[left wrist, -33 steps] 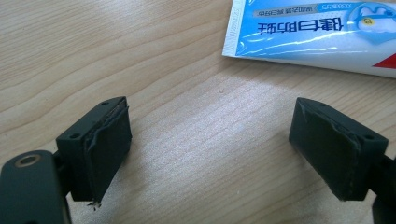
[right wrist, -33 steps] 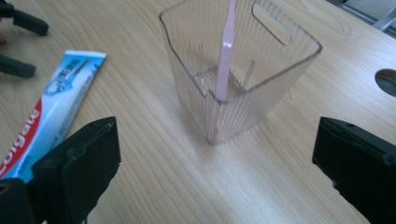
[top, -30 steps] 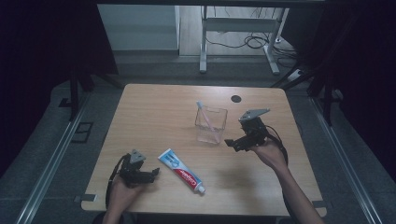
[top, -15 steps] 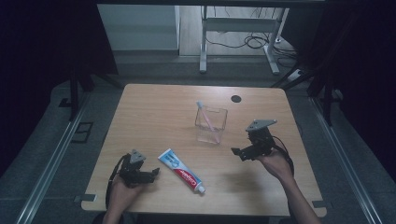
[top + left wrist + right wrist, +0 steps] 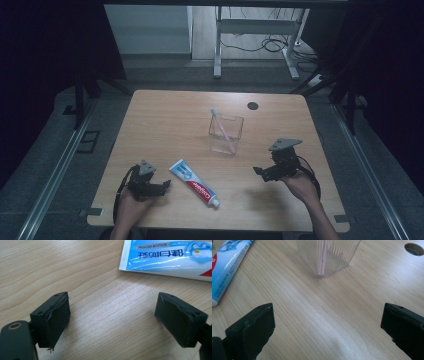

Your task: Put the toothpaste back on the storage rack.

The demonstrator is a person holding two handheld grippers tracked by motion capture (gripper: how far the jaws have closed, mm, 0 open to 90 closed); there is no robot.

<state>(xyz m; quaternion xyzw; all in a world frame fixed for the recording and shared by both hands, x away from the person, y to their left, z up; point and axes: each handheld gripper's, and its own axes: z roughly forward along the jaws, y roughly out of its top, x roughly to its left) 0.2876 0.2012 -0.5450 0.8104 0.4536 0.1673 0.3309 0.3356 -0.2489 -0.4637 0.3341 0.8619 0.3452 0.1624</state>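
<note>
A clear ribbed plastic cup (image 5: pixel 226 133) stands near the table's middle with a pink toothbrush (image 5: pixel 220 125) leaning inside it. A blue, white and red toothpaste tube (image 5: pixel 194 183) lies flat near the front edge. My left gripper (image 5: pixel 162 187) rests low on the wood just left of the tube, open and holding nothing; its own view has the tube's crimped end (image 5: pixel 165 257) beyond the jaws. My right gripper (image 5: pixel 261 173) hovers to the right of the tube, open and empty. Its view looks at the cup (image 5: pixel 327 255) and the tube (image 5: pixel 227 270).
The wooden table (image 5: pixel 165 120) has a round cable hole (image 5: pixel 253 105) at the back right. Grey floor and metal rails run along both sides, and a desk frame with cables stands behind.
My right gripper has drawn back from beside the cup toward the front right of the table and dropped lower. The left gripper and the tube have stayed put.
</note>
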